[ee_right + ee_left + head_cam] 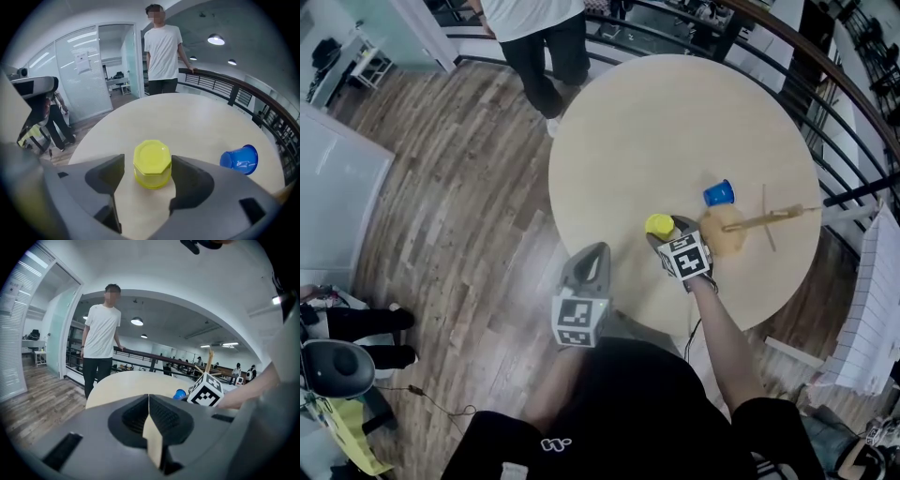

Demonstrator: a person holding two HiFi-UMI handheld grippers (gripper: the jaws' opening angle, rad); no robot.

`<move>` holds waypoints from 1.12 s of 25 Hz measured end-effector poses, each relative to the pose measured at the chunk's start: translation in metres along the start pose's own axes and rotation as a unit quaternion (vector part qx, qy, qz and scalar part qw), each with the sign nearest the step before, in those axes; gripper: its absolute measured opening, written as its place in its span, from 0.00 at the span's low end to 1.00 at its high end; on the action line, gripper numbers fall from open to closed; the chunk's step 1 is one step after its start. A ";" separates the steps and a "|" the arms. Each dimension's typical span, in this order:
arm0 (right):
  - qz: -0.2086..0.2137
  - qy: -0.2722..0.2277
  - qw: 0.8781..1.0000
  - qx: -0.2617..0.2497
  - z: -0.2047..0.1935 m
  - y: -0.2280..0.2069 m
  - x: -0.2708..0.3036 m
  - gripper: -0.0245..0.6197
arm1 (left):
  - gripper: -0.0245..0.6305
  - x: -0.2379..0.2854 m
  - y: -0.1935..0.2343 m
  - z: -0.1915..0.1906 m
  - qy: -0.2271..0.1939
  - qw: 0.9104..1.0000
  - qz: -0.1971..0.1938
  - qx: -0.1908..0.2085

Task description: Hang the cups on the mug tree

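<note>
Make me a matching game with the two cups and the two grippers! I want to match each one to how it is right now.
Things:
1. yellow cup
2. blue cup
3. left gripper
4. right gripper

How it is:
A. jaws shut, nothing between them
B. lying on its side
C. jaws open, one on each side of a cup
D. standing upside down

Right pairs: 1-D, 2-B, 3-A, 4-C
</note>
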State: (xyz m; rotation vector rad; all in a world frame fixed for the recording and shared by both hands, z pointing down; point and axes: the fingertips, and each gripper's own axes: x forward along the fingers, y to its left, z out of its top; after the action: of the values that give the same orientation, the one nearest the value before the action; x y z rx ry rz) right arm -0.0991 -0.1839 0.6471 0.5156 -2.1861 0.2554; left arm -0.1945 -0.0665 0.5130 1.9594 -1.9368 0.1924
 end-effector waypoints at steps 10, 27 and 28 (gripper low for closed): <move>-0.015 -0.013 0.999 0.040 -0.001 -0.008 0.003 0.42 | 0.06 0.000 -0.005 -0.003 0.002 1.000 -0.002 0.003; -0.046 -0.177 0.972 0.147 0.031 -0.015 -0.087 0.42 | 0.06 0.014 -0.033 -0.007 0.011 0.999 -0.047 0.018; -0.047 -0.193 0.968 0.156 0.034 -0.017 -0.098 0.42 | 0.06 0.016 -0.037 -0.006 0.011 0.998 -0.051 0.020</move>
State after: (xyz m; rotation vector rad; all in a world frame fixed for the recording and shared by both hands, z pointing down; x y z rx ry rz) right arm -0.0612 -0.1844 0.5489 0.9065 -2.5017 0.4873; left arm -0.1568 -0.0794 0.5182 2.0660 -1.8274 0.2263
